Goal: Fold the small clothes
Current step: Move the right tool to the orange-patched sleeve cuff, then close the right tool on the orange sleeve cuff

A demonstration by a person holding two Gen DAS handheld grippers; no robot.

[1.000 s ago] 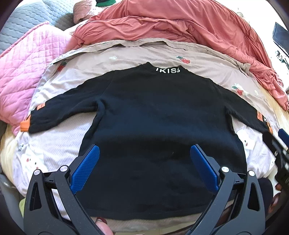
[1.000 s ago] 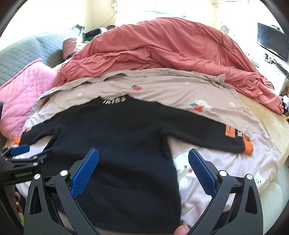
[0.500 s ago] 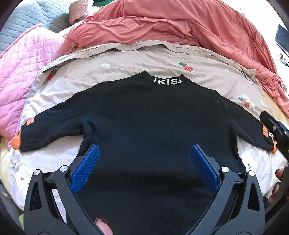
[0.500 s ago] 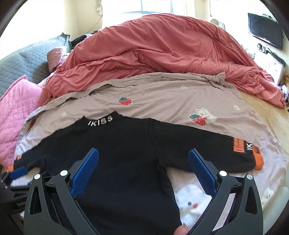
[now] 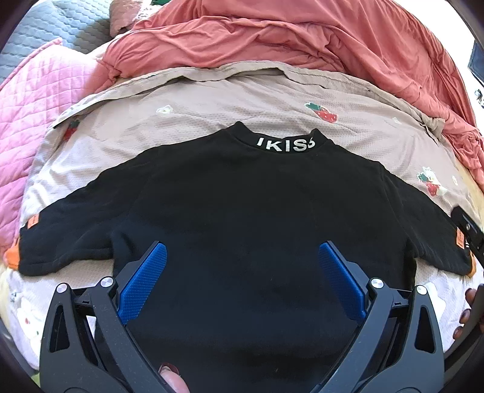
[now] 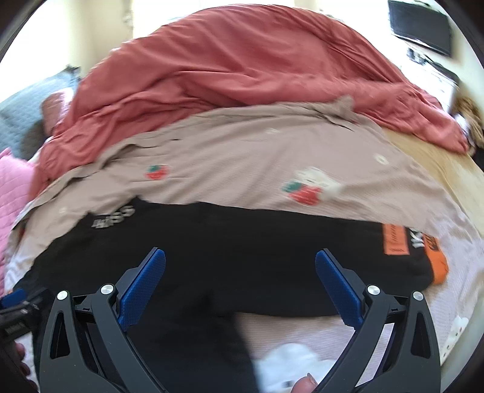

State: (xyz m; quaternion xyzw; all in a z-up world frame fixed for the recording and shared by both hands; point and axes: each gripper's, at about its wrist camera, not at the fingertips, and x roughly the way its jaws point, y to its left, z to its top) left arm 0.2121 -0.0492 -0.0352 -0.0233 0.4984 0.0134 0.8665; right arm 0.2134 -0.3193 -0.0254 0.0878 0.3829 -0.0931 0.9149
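Black sweater point(image 5: 242, 217) lies flat across centre of left wrist view, both sleeves spread out to the sides, collar at top w/ white "KISS" lettering point(image 5: 286, 144). Orange cuff point(image 5: 12, 257) at far left edge, small orange tag just above it on the sleeve. In right wrist view the sweater point(image 6: 211, 257) fills the lower middle, blurred; its right sleeve runs to the right w/ a big orange patch point(image 6: 396, 238) and orange cuff near the end.

Left gripper point(image 5: 242, 281) hangs over the sweater's lower body, blue pads spread wide, holding nothing; a fingertip shows at bottom centre. Right gripper point(image 6: 240, 284) likewise spread wide and empty, over the body/sleeve junction.

No containers in sight.

Sweater rests on a beige sheet point(image 5: 211, 99) printed w/ strawberries and small bears, laid on a bed. Above it, upper part of both frames, a rumpled coral-red duvet point(image 5: 287, 39). Pink quilted blanket point(image 5: 27, 99) at left, grey quilted fabric point(image 5: 36, 27) upper left. In right wrist view a dark screen point(image 6: 420, 27) sits upper right, bright window light behind the duvet.
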